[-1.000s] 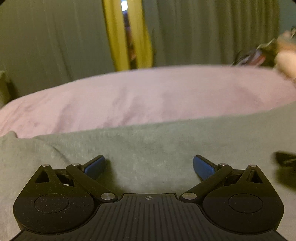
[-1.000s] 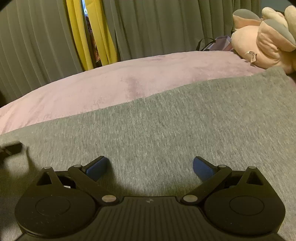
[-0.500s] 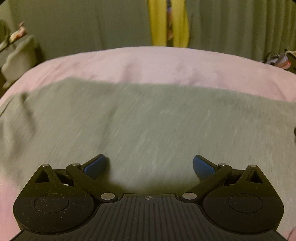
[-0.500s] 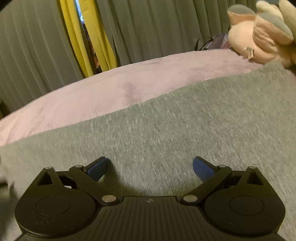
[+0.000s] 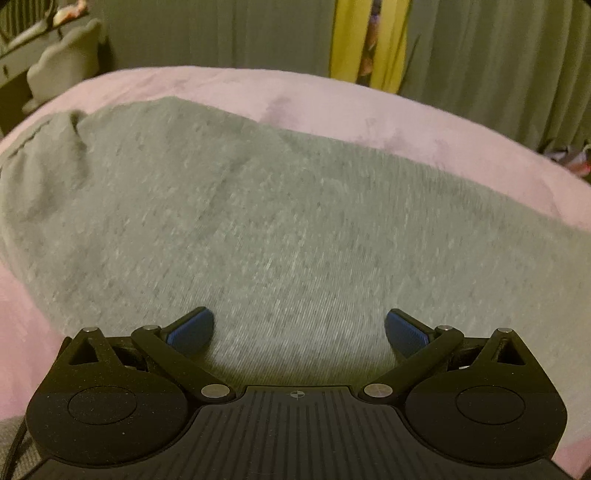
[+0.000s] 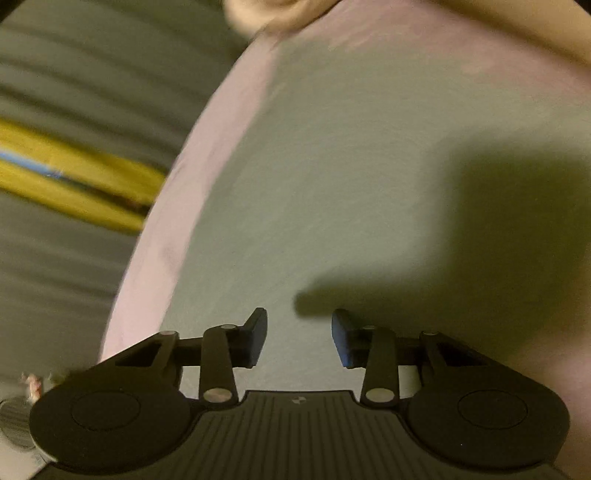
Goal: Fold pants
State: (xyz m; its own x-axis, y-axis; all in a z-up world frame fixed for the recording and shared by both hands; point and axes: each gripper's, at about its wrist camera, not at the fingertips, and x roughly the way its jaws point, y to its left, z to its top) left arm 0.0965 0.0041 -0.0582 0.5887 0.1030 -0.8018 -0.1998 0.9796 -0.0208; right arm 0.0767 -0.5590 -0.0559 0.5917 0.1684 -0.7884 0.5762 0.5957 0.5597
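Right wrist: right tongs [image 6: 299, 338] have just been closing, empty over pants [image 6: 332, 184]; left tongs [image 5: 300, 334] gape wide.

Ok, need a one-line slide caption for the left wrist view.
Left gripper, jaws wide open, above grey pants spread on a pink blanket.

Right wrist view: motion-blurred throughout | plush toy [image 6: 273, 14] cut by top edge, smeared | curtains [image 6: 74, 177] streaked | pants [image 5: 258, 221] weave blurred, cut by right edge | clutter [image 5: 569, 158] at right edge unidentifiable
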